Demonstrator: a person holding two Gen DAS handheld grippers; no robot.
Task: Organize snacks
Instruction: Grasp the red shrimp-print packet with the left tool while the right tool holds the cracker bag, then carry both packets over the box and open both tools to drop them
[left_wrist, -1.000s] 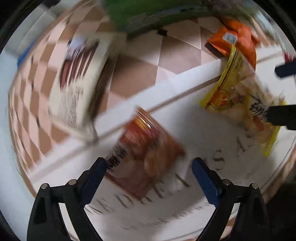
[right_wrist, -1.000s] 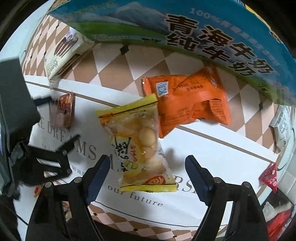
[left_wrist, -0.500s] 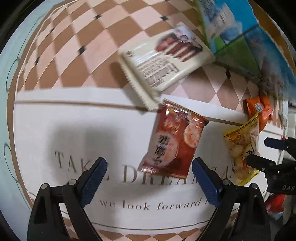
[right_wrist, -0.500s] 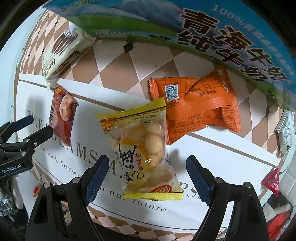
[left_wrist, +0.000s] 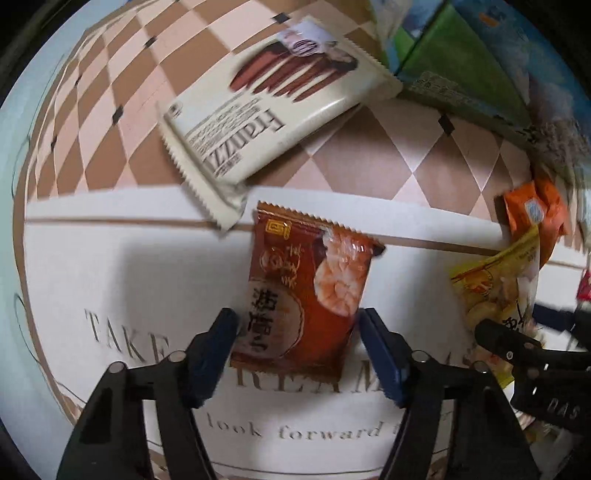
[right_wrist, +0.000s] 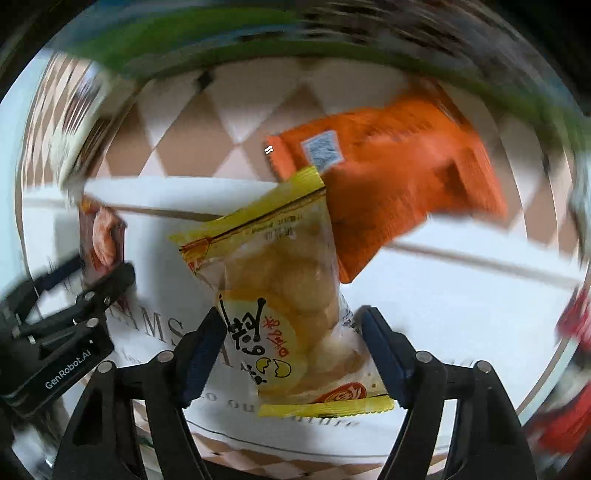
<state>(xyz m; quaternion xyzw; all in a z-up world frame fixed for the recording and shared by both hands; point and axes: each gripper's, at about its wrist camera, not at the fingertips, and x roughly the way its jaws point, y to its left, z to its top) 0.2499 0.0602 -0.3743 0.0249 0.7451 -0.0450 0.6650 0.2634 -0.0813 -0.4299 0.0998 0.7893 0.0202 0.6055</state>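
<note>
A red shrimp snack packet (left_wrist: 303, 291) lies on the white tablecloth. My left gripper (left_wrist: 297, 332) straddles its lower half, jaws narrowed to the packet's edges; whether they pinch it is unclear. A yellow egg-biscuit packet (right_wrist: 280, 314) lies between the fingers of my right gripper (right_wrist: 291, 332), whose jaws stand close to its sides. An orange packet (right_wrist: 391, 184) lies behind it, partly under its top corner. The yellow packet (left_wrist: 498, 295) and orange packet (left_wrist: 535, 214) also show at the right of the left wrist view, and the red packet (right_wrist: 103, 236) at the left of the right wrist view.
A white wafer packet (left_wrist: 273, 110) lies on the checked cloth behind the red packet. Green and blue milk cartons (left_wrist: 461, 66) stand at the back. A small red sachet (right_wrist: 572, 317) lies at the far right. The table's front edge is just below both grippers.
Both grippers have moved forward over their packets and their jaws have narrowed around them. The right wrist view is blurred by motion.
</note>
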